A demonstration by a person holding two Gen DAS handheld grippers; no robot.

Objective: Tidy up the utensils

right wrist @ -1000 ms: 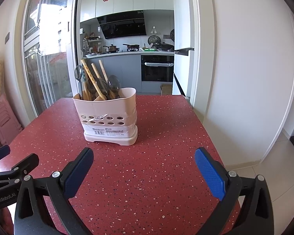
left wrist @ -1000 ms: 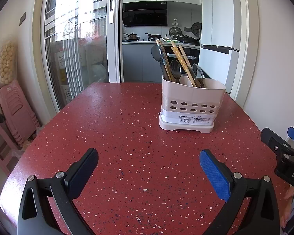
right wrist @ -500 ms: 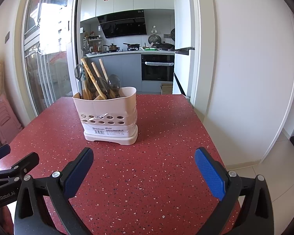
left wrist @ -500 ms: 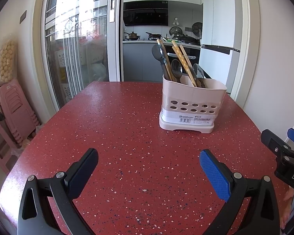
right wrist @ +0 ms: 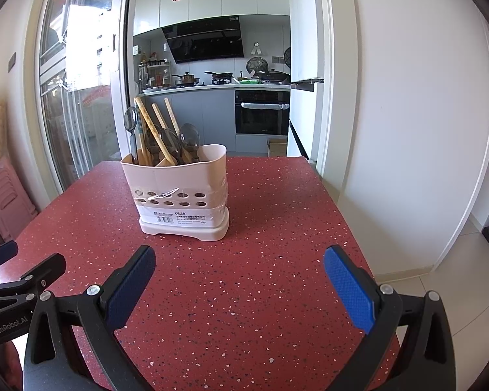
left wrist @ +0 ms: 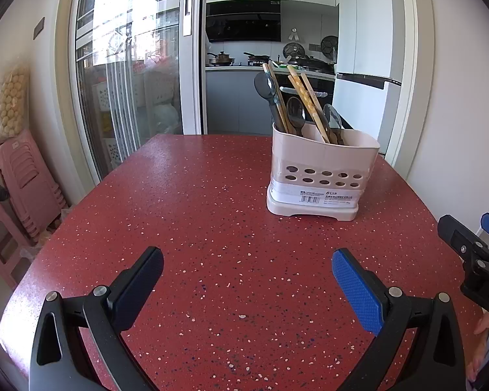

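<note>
1. The left tongs (left wrist: 247, 273), black-framed with blue textured pads, are spread wide and hold nothing; they hang low over the near part of the red speckled worktop (left wrist: 212, 202).
2. The right tongs (right wrist: 239, 270), of the same black and blue build, are likewise spread wide and hold nothing, above the worktop's near right part.
3. Each pair shows at the edge of the other's view: the right tongs at the far right of the left wrist view, the left tongs at the lower left of the right wrist view.
4. The cream plastic utensil holder with oval holes and a barcode label (left wrist: 322, 176) stands upright on the worktop, ahead of both tongs and well apart from them, towards its far right side.
5. Inside it, leaning, are light wooden chopsticks (left wrist: 306, 101) and dark spoons (left wrist: 296, 110), with a black spoon (left wrist: 264, 85) rising highest at the left.
6. Beyond the worktop, a glass sliding door (left wrist: 124, 91) stands left, and a kitchen with a black range hood (right wrist: 205, 44) lies behind.
</note>
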